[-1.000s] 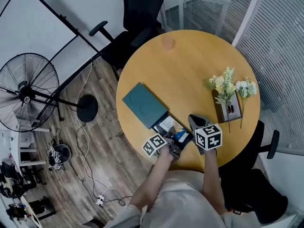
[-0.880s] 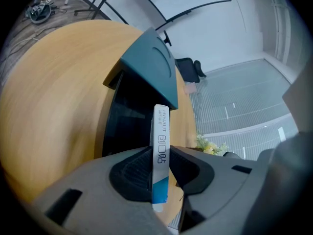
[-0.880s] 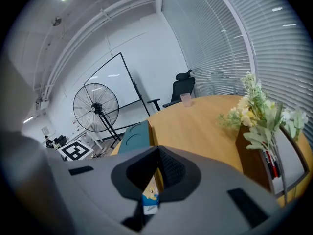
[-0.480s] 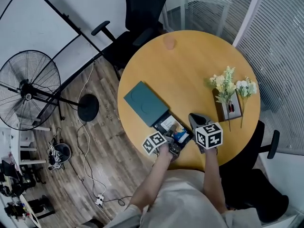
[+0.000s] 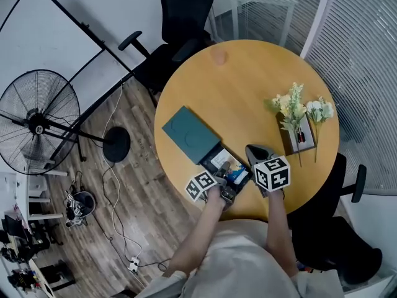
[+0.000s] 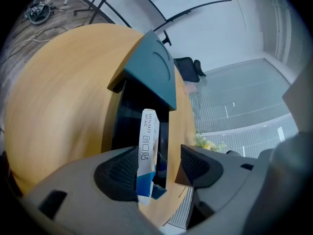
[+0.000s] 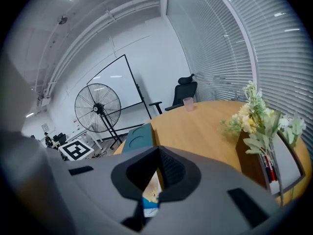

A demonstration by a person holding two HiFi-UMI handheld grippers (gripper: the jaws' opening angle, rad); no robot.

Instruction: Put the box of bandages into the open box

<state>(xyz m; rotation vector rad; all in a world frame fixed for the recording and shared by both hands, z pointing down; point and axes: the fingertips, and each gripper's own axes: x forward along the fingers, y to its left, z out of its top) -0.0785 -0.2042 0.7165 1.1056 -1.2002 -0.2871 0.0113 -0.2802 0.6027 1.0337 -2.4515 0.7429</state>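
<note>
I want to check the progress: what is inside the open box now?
The box of bandages stands on edge inside the open box, between the opening jaws of the left gripper. The teal lid covers the far end, so anything there is hidden.

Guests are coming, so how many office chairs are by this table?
2: a far chair across the table, a near chair by the person's right arm; others may be hidden.

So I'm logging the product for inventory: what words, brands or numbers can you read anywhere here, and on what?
"HYNAUT": on the narrow side of the bandage box.
"创口贴": same side, just below the brand.
Small print beside the brand: too small to read.
Nothing else is legible in any view.
</note>
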